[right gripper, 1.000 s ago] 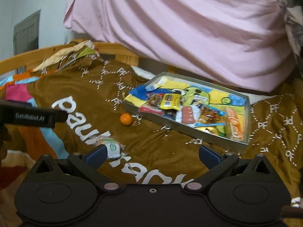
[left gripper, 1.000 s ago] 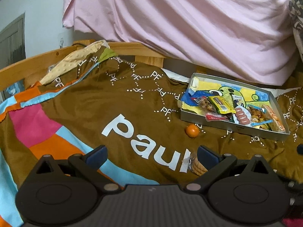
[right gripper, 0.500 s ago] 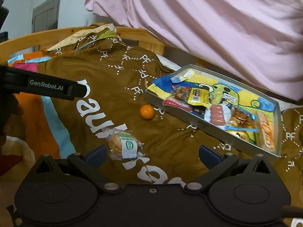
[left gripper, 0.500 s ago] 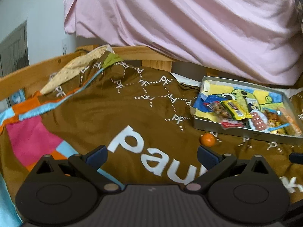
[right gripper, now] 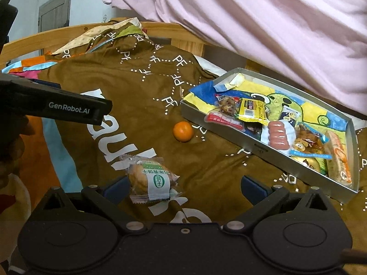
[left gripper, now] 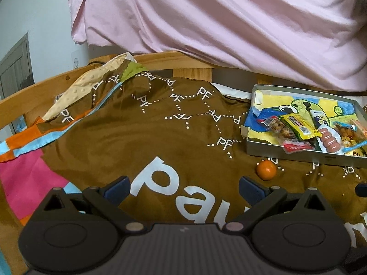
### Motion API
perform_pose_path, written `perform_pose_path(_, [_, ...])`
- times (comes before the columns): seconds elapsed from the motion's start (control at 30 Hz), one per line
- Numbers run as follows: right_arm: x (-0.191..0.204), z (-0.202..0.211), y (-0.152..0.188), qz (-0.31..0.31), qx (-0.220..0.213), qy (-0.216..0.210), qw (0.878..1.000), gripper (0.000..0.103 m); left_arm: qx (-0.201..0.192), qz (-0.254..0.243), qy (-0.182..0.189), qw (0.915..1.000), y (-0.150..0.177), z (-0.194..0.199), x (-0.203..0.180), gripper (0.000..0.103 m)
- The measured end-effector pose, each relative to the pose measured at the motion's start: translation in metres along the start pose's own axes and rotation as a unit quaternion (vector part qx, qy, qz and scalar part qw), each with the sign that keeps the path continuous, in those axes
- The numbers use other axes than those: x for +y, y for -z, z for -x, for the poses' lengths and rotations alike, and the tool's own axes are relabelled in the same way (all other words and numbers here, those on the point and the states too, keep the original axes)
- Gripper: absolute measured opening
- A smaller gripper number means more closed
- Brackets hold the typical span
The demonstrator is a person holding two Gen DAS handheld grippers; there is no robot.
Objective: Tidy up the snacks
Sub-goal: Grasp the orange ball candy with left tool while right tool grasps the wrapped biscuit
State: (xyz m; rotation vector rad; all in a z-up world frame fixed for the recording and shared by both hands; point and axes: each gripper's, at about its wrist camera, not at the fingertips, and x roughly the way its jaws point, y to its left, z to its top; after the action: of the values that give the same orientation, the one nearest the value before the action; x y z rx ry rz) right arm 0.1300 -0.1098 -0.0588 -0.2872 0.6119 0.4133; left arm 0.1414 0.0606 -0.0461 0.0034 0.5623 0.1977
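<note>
You hold your right gripper (right gripper: 183,189) with jaws spread wide over the wrapped biscuit (right gripper: 150,180), which lies loose on the brown blanket (right gripper: 137,87) near the orange (right gripper: 183,131), well short of the snack tray (right gripper: 257,147), so closing is likely your next move, while your left gripper (left gripper: 183,189) waits equally wide and empty.

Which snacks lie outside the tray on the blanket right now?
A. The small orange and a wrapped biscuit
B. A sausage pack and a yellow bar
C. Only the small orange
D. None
A: the small orange and the wrapped biscuit lie on the brown blanket, apart from the tray.
</note>
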Motion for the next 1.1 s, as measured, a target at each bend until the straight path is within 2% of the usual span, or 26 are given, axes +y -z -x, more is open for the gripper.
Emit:
perform_pose_path(0.13, [-0.001,-0.011,0.000,-0.003,0.004,-0.005,1.000,0.102,0.009,0.021,0.026,0.9994,-0.004,-0.014,0.004,0.103])
perform_pose_path(0.27, [-0.005,-0.019,0.000,-0.015,0.006,-0.024,1.000,0.102,0.022,0.038,0.071,0.9965,-0.010,-0.036,0.002,0.103])
perform_pose_path(0.47, [-0.013,-0.029,-0.001,-0.052,0.017,-0.069,0.996,0.090,0.029,0.008,0.145,0.9890,-0.017,-0.066,-0.014,0.103])
perform_pose_path(0.73, [-0.009,-0.042,0.000,-0.059,0.036,-0.108,0.992,0.086,0.046,-0.033,0.185,0.9811,-0.018,-0.102,-0.045,0.103])
perform_pose_path(0.77, [-0.009,-0.045,0.001,-0.060,0.042,-0.110,0.991,0.082,0.051,-0.037,0.193,0.9792,-0.018,-0.105,-0.048,0.102])
perform_pose_path(0.9, [-0.007,-0.048,0.002,-0.060,0.051,-0.097,0.992,0.068,0.047,-0.052,0.208,0.9756,-0.017,-0.107,-0.056,0.102])
perform_pose_path(1.0, [-0.005,-0.043,0.000,-0.055,0.057,-0.067,0.995,0.067,0.051,-0.055,0.222,0.9721,-0.017,-0.109,-0.059,0.097])
perform_pose_path(1.1, [-0.004,-0.036,0.000,-0.050,0.064,-0.040,0.996,0.066,0.066,-0.056,0.226,0.9702,-0.017,-0.116,-0.063,0.085])
